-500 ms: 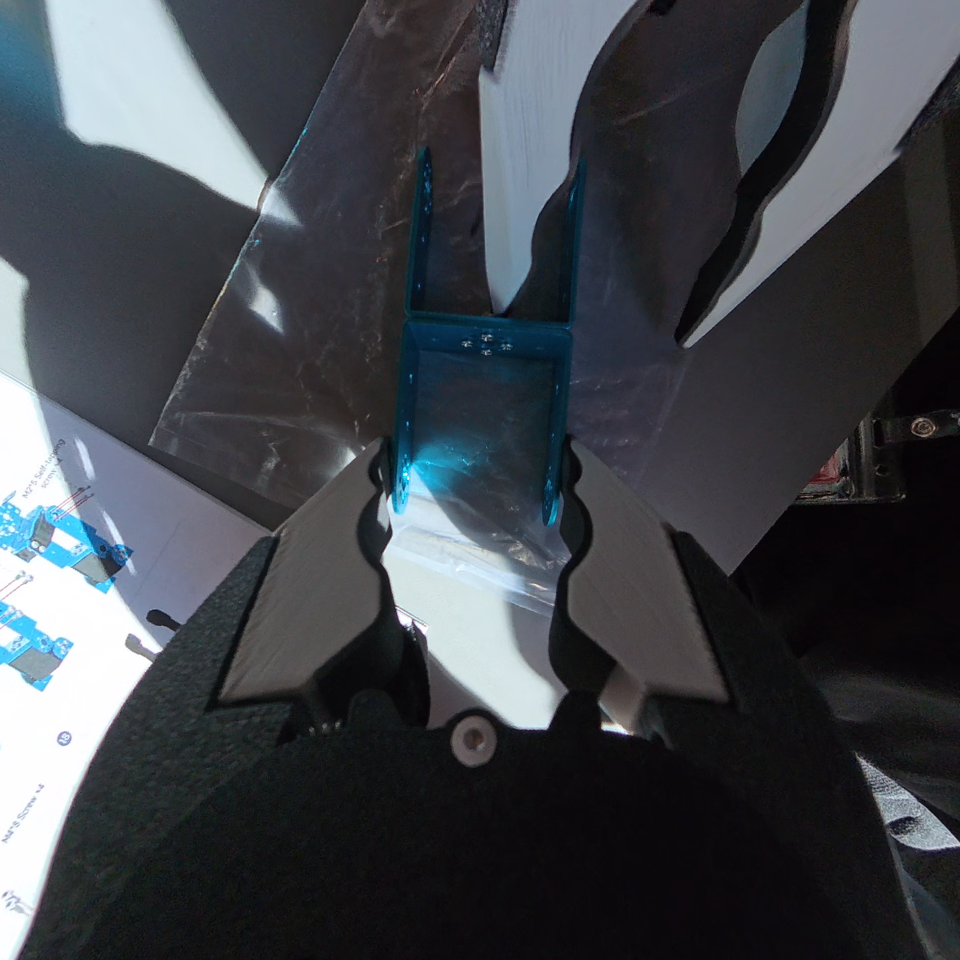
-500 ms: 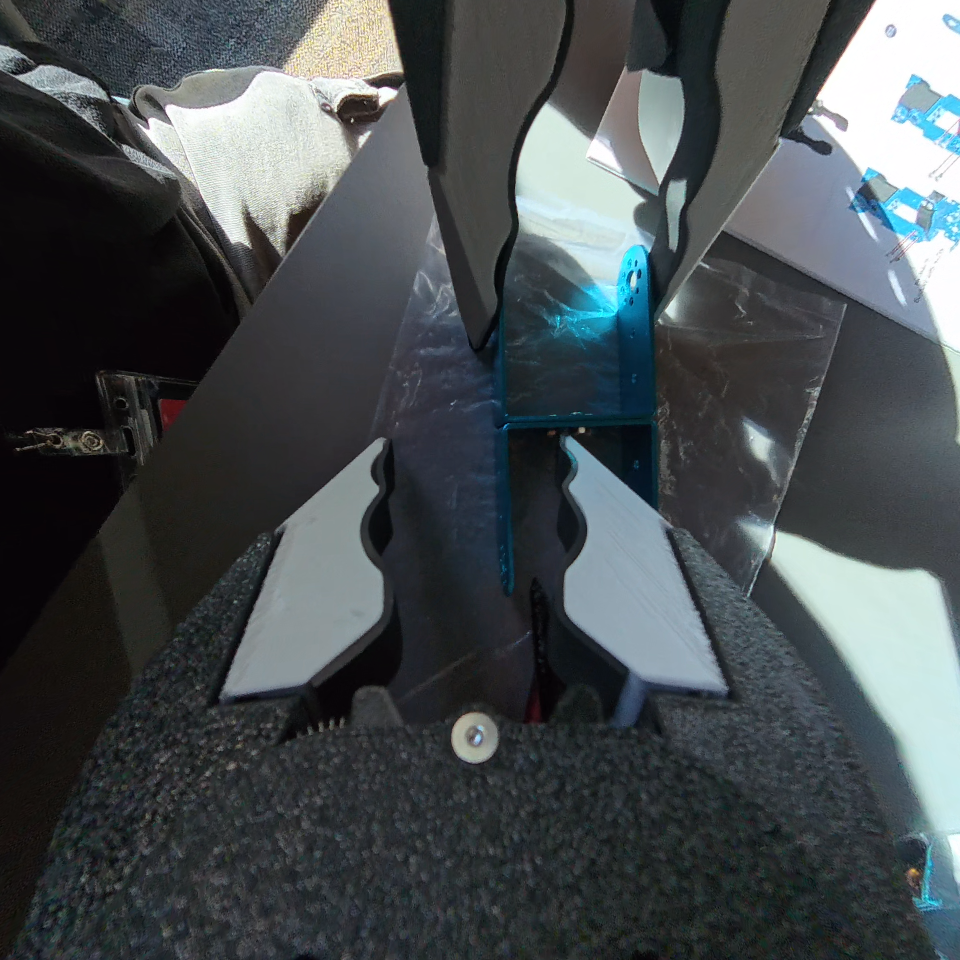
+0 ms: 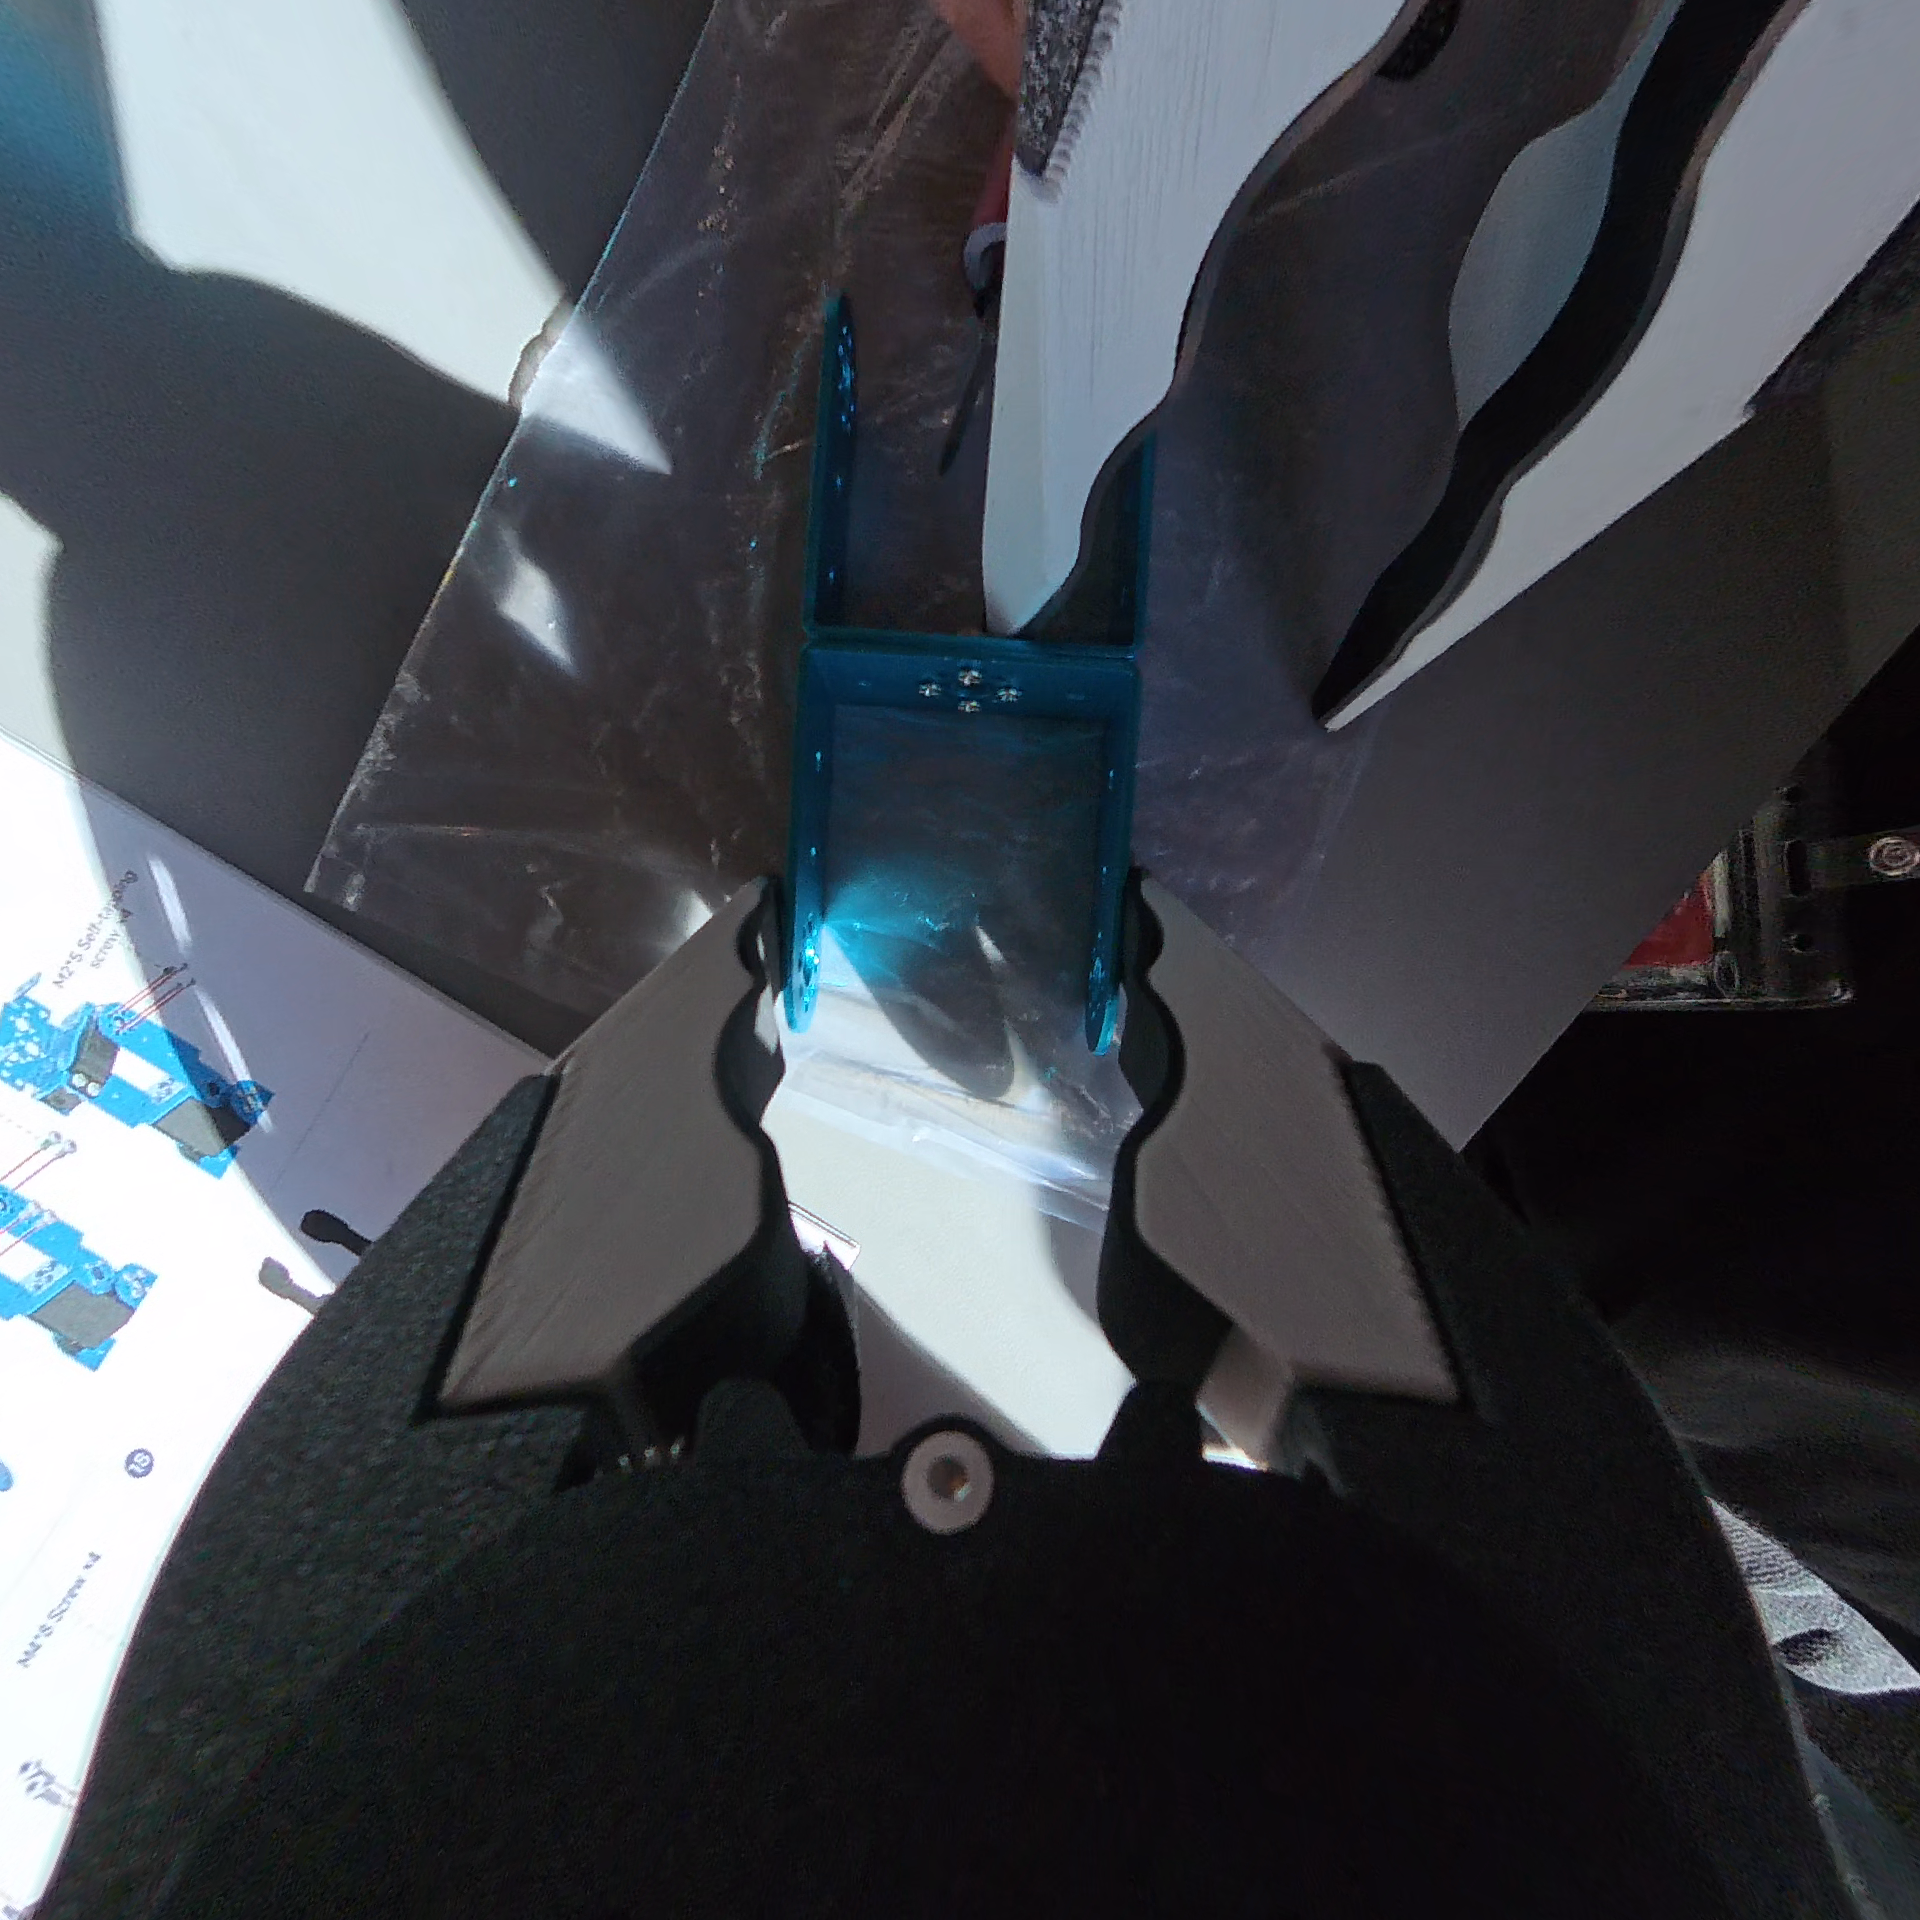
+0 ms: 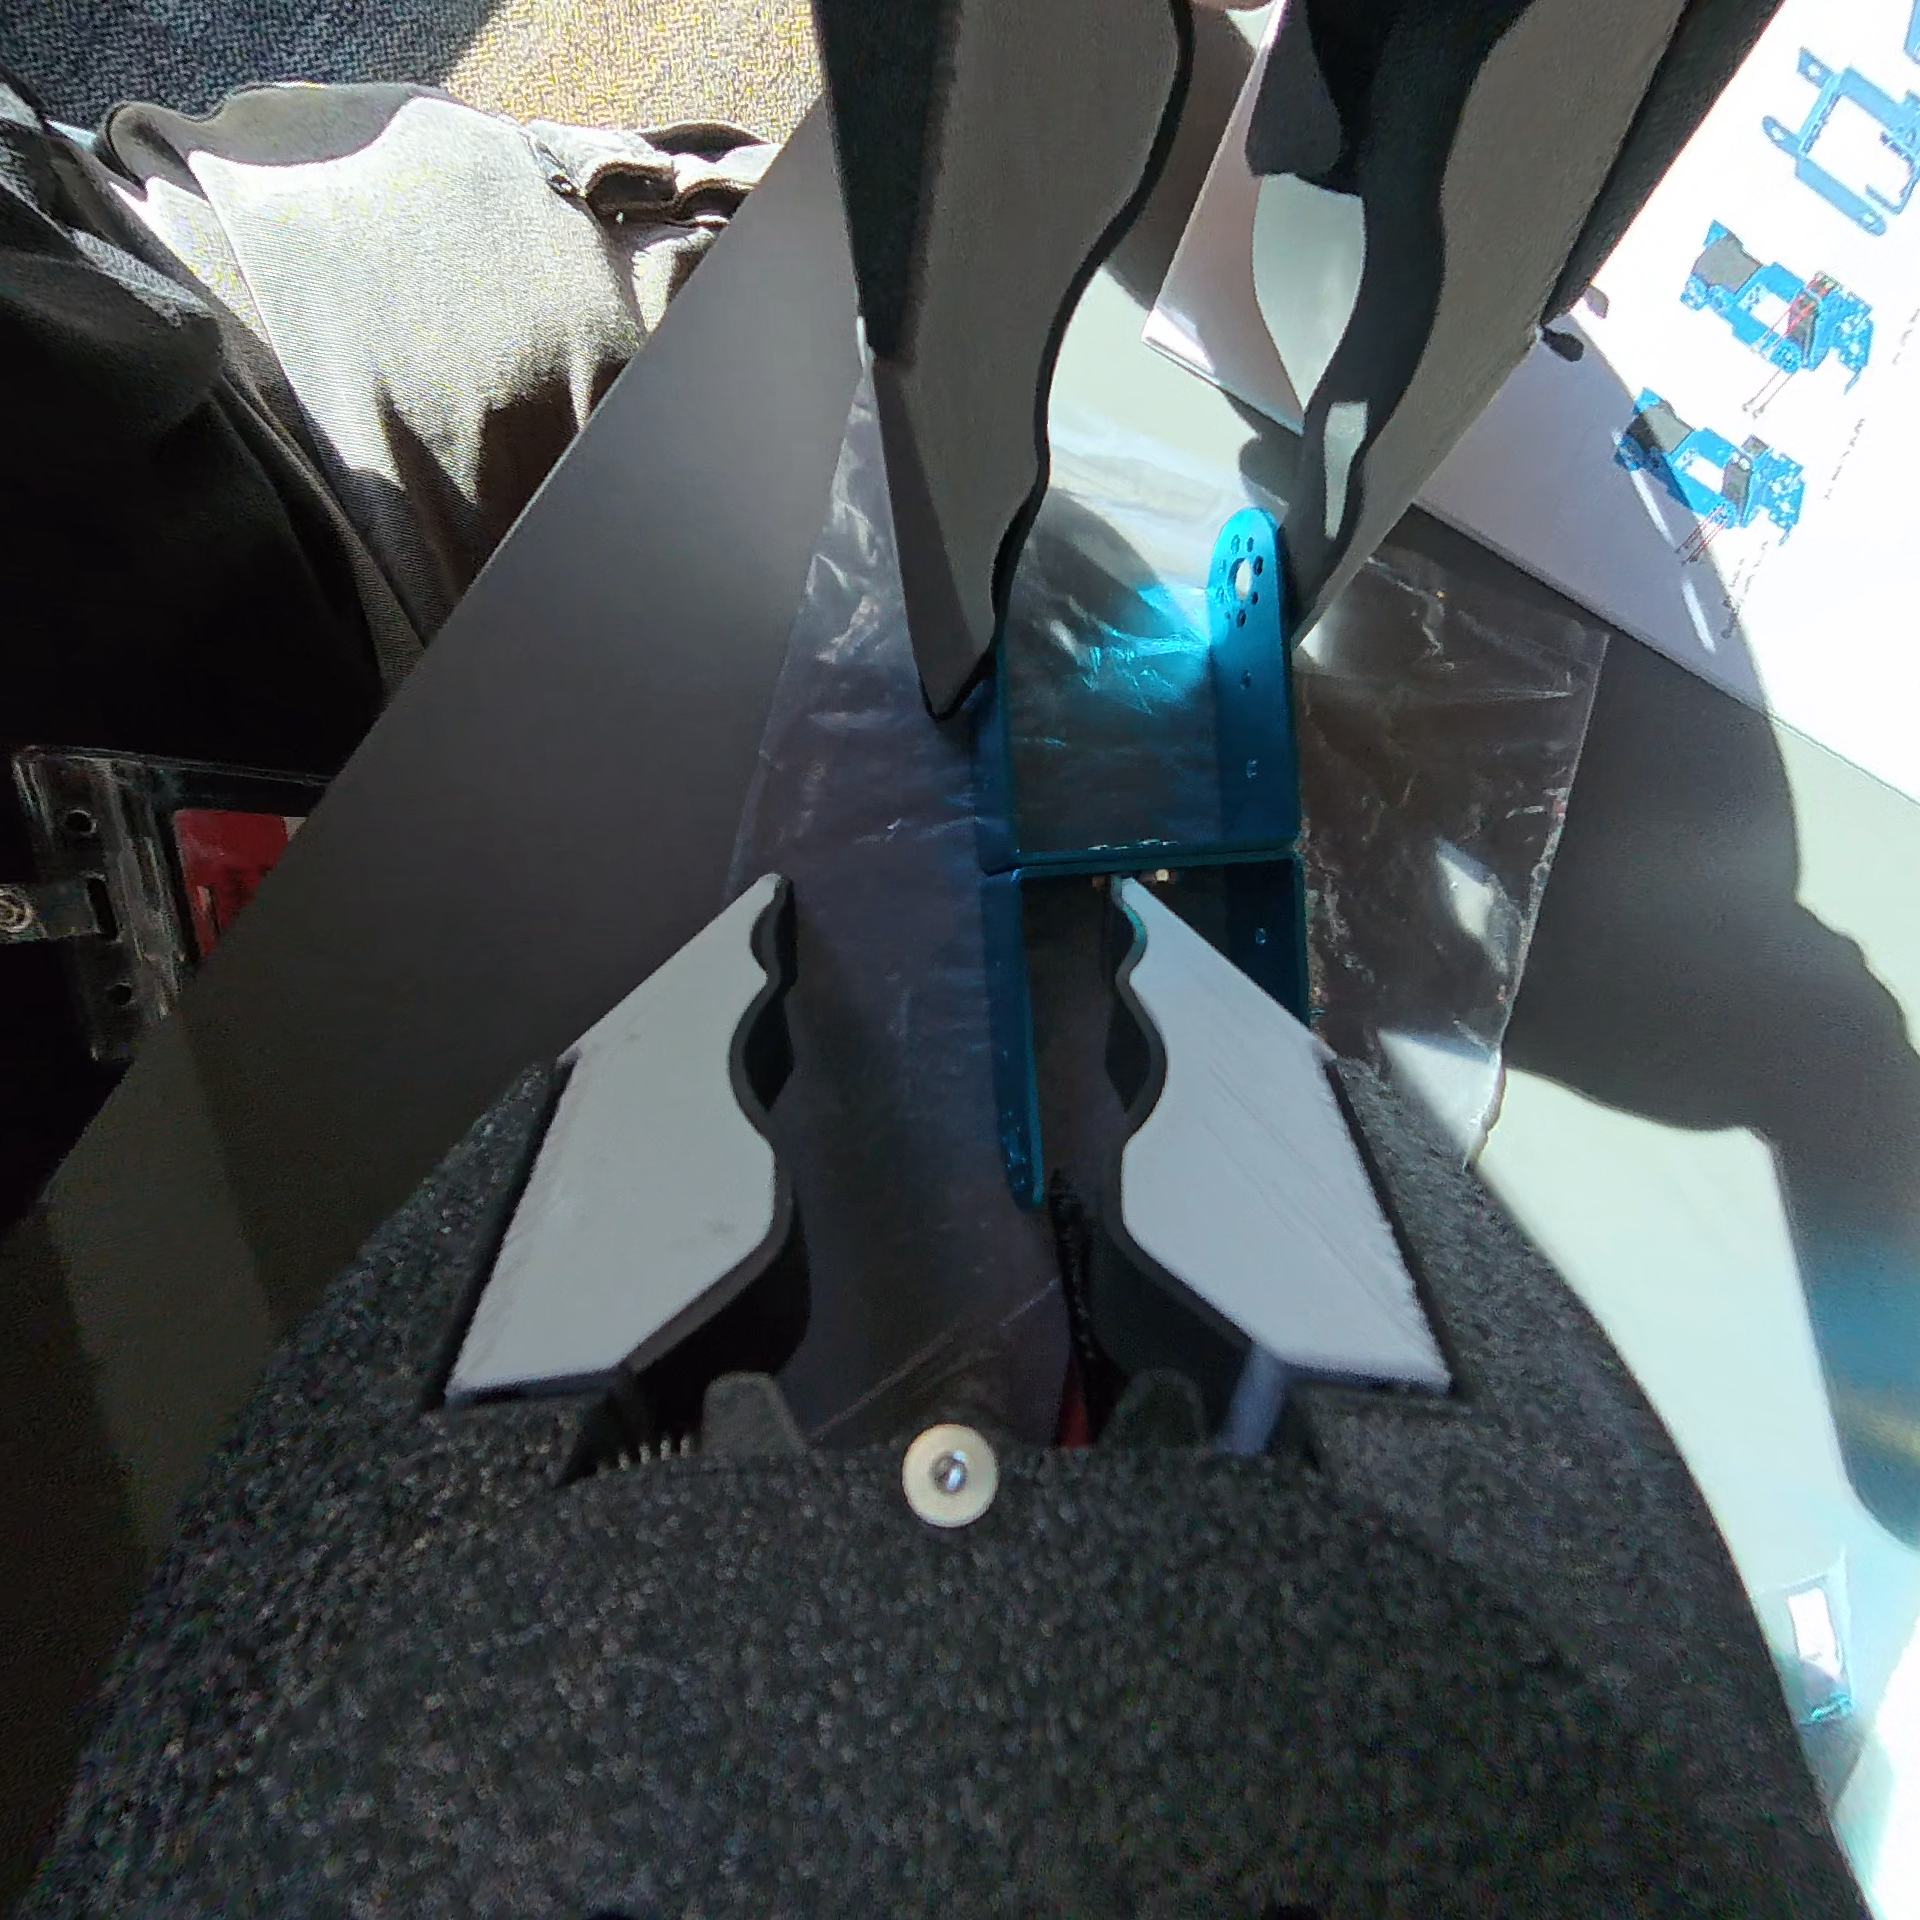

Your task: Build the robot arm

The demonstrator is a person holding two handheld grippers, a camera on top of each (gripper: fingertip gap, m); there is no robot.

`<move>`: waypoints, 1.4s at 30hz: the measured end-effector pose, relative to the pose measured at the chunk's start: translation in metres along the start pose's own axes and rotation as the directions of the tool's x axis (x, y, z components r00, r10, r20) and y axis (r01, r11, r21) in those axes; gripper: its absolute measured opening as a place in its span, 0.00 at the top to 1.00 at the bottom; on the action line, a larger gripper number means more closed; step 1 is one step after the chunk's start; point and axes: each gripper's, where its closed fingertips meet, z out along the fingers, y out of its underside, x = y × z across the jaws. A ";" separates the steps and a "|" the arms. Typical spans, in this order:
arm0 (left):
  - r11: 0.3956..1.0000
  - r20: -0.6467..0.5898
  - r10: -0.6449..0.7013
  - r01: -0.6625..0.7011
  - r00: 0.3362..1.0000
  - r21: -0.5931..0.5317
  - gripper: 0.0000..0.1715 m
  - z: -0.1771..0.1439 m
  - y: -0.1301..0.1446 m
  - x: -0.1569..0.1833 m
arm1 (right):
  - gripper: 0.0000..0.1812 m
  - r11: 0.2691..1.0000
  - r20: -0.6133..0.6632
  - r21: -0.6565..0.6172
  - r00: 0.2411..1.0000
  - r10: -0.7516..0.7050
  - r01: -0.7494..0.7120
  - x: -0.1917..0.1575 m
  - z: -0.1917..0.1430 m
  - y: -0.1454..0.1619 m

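Little has shifted in the last half second: the blue bracket assembly (image 3: 966, 790) sits in the same place, and only the right hand-held gripper (image 4: 945, 904) has edged a touch, its right finger (image 4: 1236, 1122) still reaching in between the near bracket's arms.

The assembly is two U-shaped brackets of thin blue anodised metal joined back to back, with small screws showing in the shared cross-plate and rows of small holes along the rounded arms. It lies over a clear, crinkled plastic bag (image 3: 582, 665) on the dark grey surface (image 4: 540, 790), near the surface's edge.

The left hand-held gripper (image 3: 951, 935) is clamped across the outer faces of one pair of arms, one wavy pad against each; this looks like a bracing hold that keeps the part from turning. The right hand-held gripper stands apart, gripping nothing, with one blue arm lying in the gap between its fingers. A dark slender piece, with red beneath it, shows near that gripper's base, but what it is I cannot tell.

The fingers are pale grey, flat-sided plastic with black scalloped pads, set in rough black housings. A white printed sheet with blue diagrams (image 3: 94, 1101) lies beyond the bag, partly in hard sunlight.
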 end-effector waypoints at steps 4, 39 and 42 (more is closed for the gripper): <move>0.996 0.010 0.086 -0.086 0.996 0.002 0.63 0.000 -0.003 0.001 | 0.65 0.996 0.073 0.073 0.996 0.048 -0.054 0.005 -0.018 0.000; 0.785 0.162 -0.558 0.454 0.814 0.422 0.65 -0.041 -0.010 -0.103 | 0.66 0.752 -0.302 0.121 0.698 0.650 -0.648 0.109 -0.013 0.013; 0.562 -0.095 -0.702 0.631 0.705 0.534 0.67 -0.052 -0.014 -0.064 | 0.66 0.684 -0.309 0.136 0.625 0.717 -0.717 0.087 -0.009 0.010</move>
